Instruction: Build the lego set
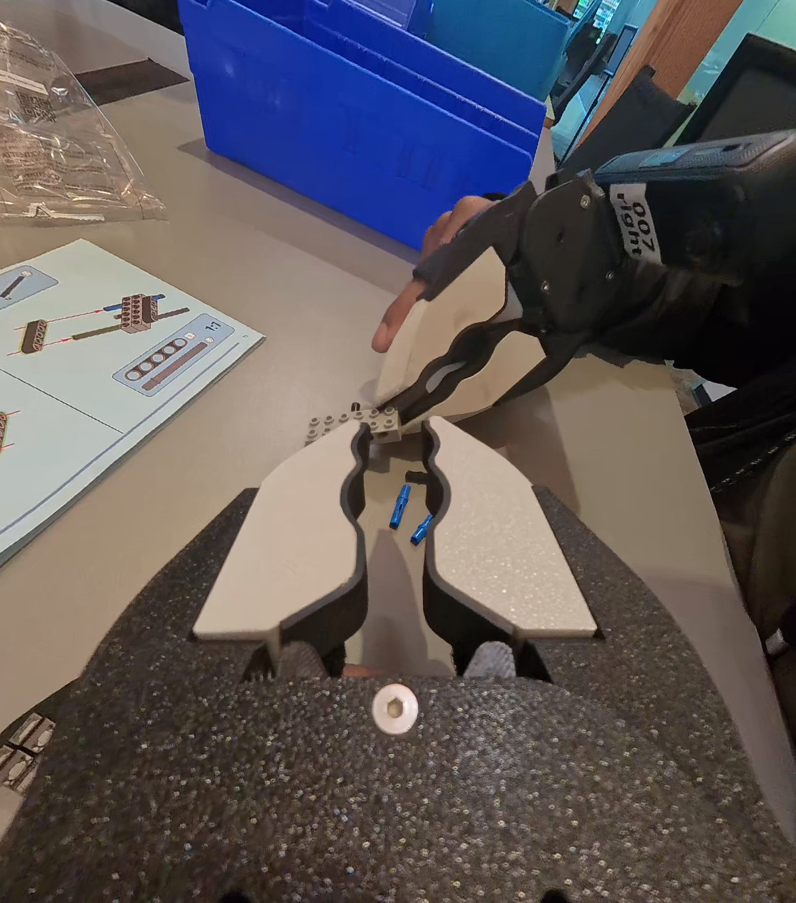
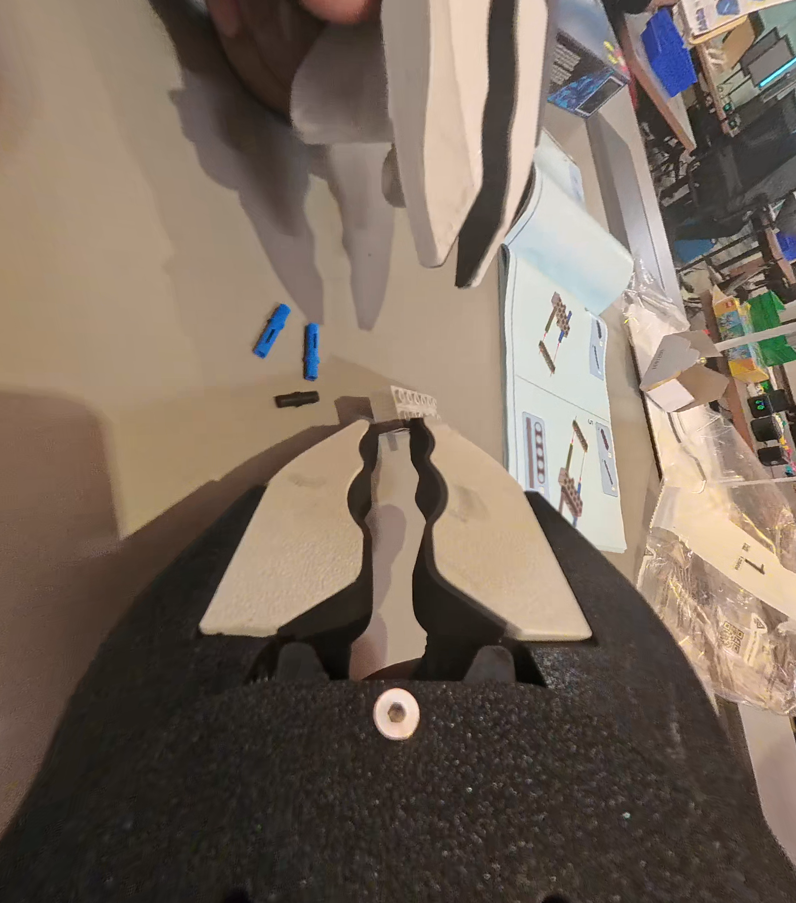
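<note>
so nearest to the left gripper [image 1: 393, 440], lying on the grey table [image 1: 239, 254] between its two white fingers [image 1: 298, 527], are two little blue pins [image 1: 399, 506] and a short black pin [image 1: 416, 476], all loose, nothing touching them. The left jaws stand a bit apart and as far as I can see they're not pressing on anything, they just sit right up against the near side of the grey studded brick [image 1: 376, 424]. That brick is a long one and its long axis runs left-right across the left gripper's tips, the left half partly hidden behind the left finger. The right gripper [image 2: 393, 425] comes in from the far right and has the brick's right end pinched between its tips, jaws only narrowly apart; from its own camera the brick [image 2: 410, 403] sticks out just past the fingertips. So the right one is on the brick, the left one is just beside it. Further off: an open instruction booklet [image 1: 68, 391] on the left, a clear plastic bag [image 1: 19, 122] far left, a blue bin [image 1: 361, 112] at the far side
</note>
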`<state>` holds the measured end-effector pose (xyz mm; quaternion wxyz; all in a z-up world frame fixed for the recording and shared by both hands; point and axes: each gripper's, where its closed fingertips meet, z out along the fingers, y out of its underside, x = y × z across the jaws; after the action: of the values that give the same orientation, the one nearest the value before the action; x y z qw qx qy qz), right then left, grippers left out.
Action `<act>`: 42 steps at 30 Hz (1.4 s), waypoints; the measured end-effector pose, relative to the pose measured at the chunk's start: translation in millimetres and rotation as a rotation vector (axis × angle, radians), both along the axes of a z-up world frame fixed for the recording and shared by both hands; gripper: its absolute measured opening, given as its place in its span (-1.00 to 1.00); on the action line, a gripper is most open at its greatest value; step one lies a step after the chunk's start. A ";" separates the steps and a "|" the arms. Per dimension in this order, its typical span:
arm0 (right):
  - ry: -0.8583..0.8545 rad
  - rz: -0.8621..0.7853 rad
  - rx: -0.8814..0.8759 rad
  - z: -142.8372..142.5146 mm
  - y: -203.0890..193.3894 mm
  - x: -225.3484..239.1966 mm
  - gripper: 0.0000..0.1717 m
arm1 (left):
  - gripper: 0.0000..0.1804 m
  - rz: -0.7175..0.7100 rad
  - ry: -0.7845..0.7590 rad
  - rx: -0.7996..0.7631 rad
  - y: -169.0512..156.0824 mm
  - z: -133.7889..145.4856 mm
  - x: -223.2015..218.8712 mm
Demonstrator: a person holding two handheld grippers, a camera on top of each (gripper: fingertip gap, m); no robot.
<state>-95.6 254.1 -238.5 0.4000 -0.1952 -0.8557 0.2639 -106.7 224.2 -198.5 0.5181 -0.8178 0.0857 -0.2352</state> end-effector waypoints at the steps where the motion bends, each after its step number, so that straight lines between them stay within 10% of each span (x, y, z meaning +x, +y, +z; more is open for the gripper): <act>1: -0.010 0.001 0.002 -1.5 -0.3 1.5 -0.84 | -0.78 -0.001 0.002 -0.007 -0.1 -1.1 0.0; 42: -0.377 0.037 -0.236 -18.0 -28.0 18.8 -0.76 | -0.81 -0.005 0.067 -0.236 -5.1 -35.4 0.6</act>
<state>-76.7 226.1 -256.5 0.2026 -0.2710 -0.8819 0.3283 -106.1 219.1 -233.9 0.4144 -0.8804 0.0770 -0.2174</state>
